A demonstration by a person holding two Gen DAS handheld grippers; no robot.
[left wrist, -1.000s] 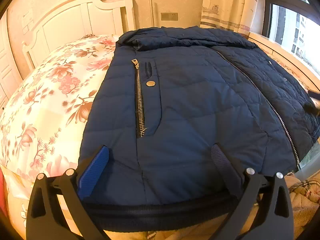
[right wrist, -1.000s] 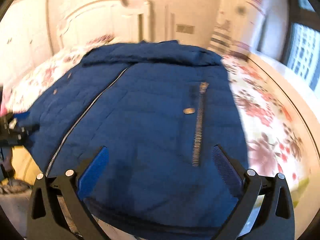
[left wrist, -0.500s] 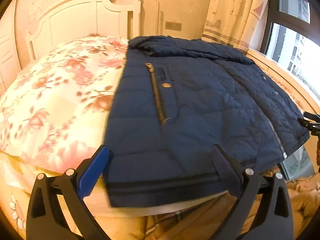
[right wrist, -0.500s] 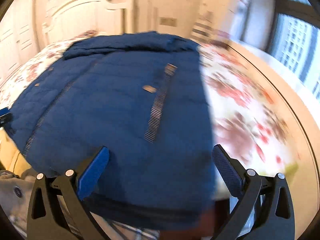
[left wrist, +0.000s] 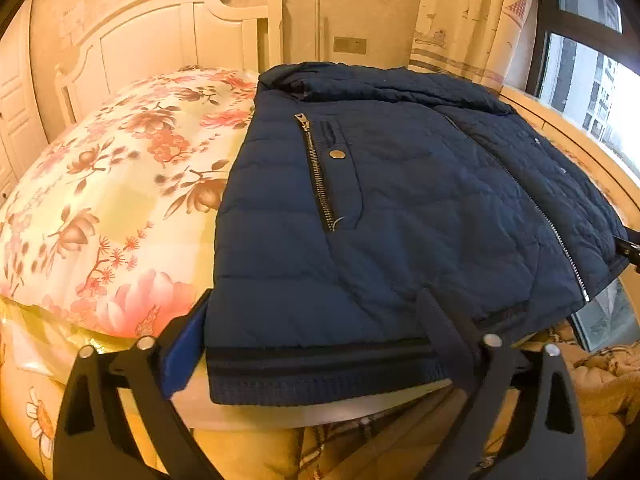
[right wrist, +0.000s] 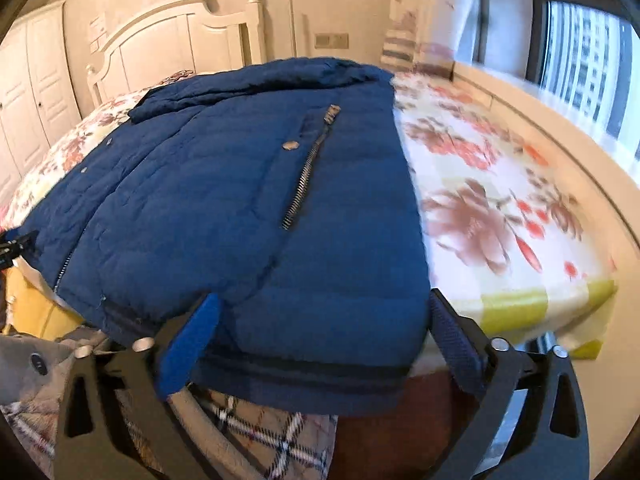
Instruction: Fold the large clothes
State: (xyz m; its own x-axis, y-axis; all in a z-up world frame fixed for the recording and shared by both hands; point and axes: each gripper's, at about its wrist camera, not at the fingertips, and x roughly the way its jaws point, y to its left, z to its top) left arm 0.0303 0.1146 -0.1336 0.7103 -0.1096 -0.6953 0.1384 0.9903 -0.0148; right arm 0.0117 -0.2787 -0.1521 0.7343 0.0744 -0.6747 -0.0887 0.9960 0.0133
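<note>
The left gripper stands wide with its jaws closing, straddling the near left corner of the navy quilted jacket; its blue finger sits just outside the jacket's left edge and the other finger lies over the fabric above the ribbed hem, with no pinch visible. The right gripper is likewise spread and closing around the jacket's near right corner, hem cloth between the fingers but not visibly squeezed. The jacket lies flat, front up and zipped, across the foot of the bed, its hem overhanging the mattress edge and its collar toward the white headboard. Floral bedspread lies bare to the jacket's left and, in the right wrist view, to its right as far as the window ledge. The right wrist view is motion-blurred on that side. Each gripper shows only as a dark sliver at the other view's border. Plaid cloth below the hem is cut off.
</note>
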